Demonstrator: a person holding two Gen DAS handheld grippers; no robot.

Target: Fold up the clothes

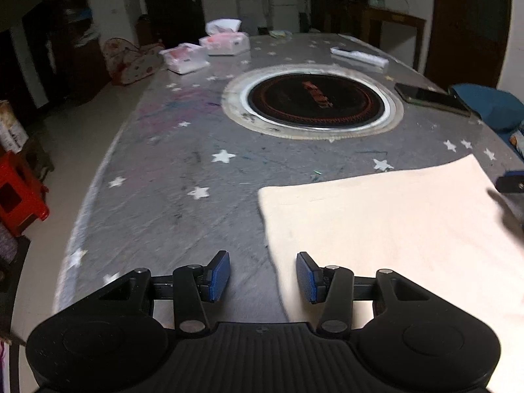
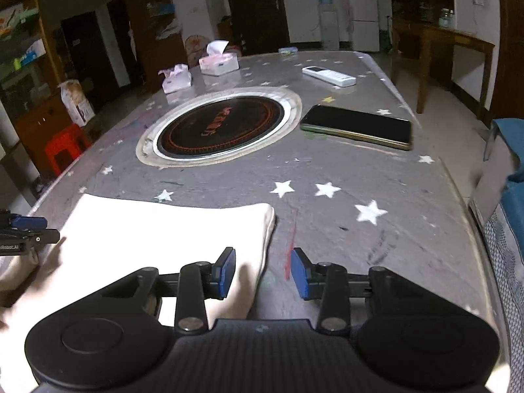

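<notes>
A cream-coloured garment [image 1: 386, 229] lies folded flat on the grey star-print table [image 1: 163, 177]. My left gripper [image 1: 263, 276] hangs over the garment's left edge, open, with nothing between its blue pads [image 1: 220, 275]. In the right wrist view the same garment [image 2: 163, 232] shows its rounded right end. My right gripper [image 2: 263, 271] hovers above that end, open, straddling the cloth's edge without pressing on it. The left gripper's tip [image 2: 23, 229] shows at the left edge of the right wrist view.
A round black cooktop [image 2: 219, 127] is set into the table's middle. A dark phone [image 2: 357, 126], a white remote [image 2: 329, 76] and tissue packs [image 2: 217, 62] lie beyond it. Blue clothing [image 2: 511, 150] sits at the right. A red stool [image 1: 19, 193] stands left of the table.
</notes>
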